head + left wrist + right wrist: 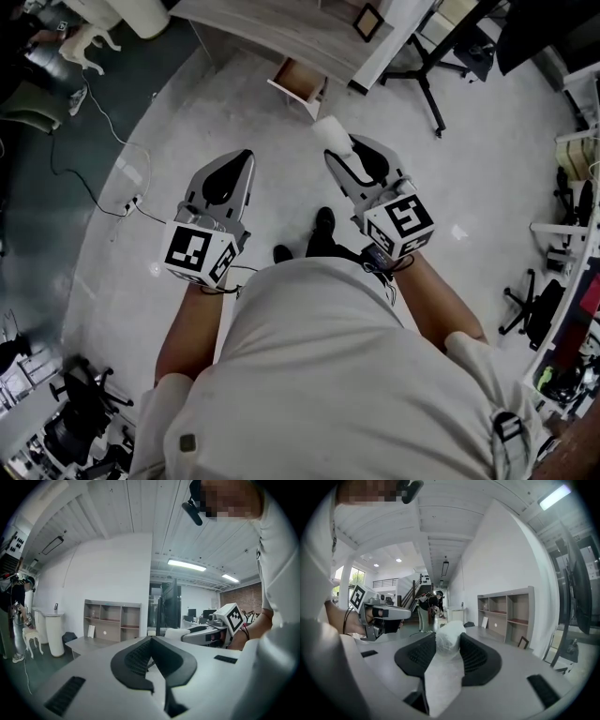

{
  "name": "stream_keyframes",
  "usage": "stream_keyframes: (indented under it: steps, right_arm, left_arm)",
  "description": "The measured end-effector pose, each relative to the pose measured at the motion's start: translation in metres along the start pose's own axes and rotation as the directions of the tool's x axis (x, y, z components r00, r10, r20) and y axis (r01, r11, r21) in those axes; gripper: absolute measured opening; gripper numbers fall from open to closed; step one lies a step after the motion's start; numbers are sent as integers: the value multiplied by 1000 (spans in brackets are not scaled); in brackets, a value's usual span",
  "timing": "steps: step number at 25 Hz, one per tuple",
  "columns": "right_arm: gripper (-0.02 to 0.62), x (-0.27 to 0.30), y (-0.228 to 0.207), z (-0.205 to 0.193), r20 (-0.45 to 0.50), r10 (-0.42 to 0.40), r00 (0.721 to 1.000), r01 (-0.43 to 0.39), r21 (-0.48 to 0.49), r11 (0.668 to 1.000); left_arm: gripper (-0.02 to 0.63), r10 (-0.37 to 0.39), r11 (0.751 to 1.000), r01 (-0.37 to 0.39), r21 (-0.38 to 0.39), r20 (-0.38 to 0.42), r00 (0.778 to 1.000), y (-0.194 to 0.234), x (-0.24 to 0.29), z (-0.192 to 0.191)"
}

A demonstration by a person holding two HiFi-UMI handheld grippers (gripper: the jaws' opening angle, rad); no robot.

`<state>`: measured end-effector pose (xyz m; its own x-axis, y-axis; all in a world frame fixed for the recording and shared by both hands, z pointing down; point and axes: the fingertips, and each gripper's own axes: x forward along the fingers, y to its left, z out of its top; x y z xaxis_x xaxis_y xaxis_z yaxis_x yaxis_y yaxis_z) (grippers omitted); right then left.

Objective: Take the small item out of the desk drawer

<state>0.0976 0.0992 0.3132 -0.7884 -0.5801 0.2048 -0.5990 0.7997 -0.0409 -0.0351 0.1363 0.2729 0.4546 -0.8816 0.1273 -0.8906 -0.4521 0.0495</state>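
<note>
A small white wrapped item (328, 129) sticks out past the tips of my right gripper (341, 150), which is shut on it. In the right gripper view the white item (448, 638) sits squeezed between the two black pads (477, 656), with a white strip trailing back toward the camera. My left gripper (247, 157) is held level beside it, shut with nothing between its pads (136, 656). The grey desk (272, 28) lies ahead at the top of the head view. Its wooden drawer (298, 82) hangs open below the desk's edge.
A shelf unit (112, 619) stands against the white wall behind the desk, and a picture frame (367, 21) leans there. A black stand's legs (427, 75) spread at the right. A cable (98, 192) runs over the floor at the left. Office chairs (80, 417) stand at the lower left.
</note>
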Motion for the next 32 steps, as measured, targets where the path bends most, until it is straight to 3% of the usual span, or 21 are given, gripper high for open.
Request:
stream_keyframes:
  steps: [14,32]
  right_arm:
    - [167,-15,93,-6,13,-11,1000,11,-14,1000]
    - [167,-10,118,-3,19,-18,1000,18,-22,1000]
  left_arm:
    - [15,-26,1000,26,-10,21,999,-2,-87,-5]
    - [15,-38,999,38,-18,43,998,7,-110,-7]
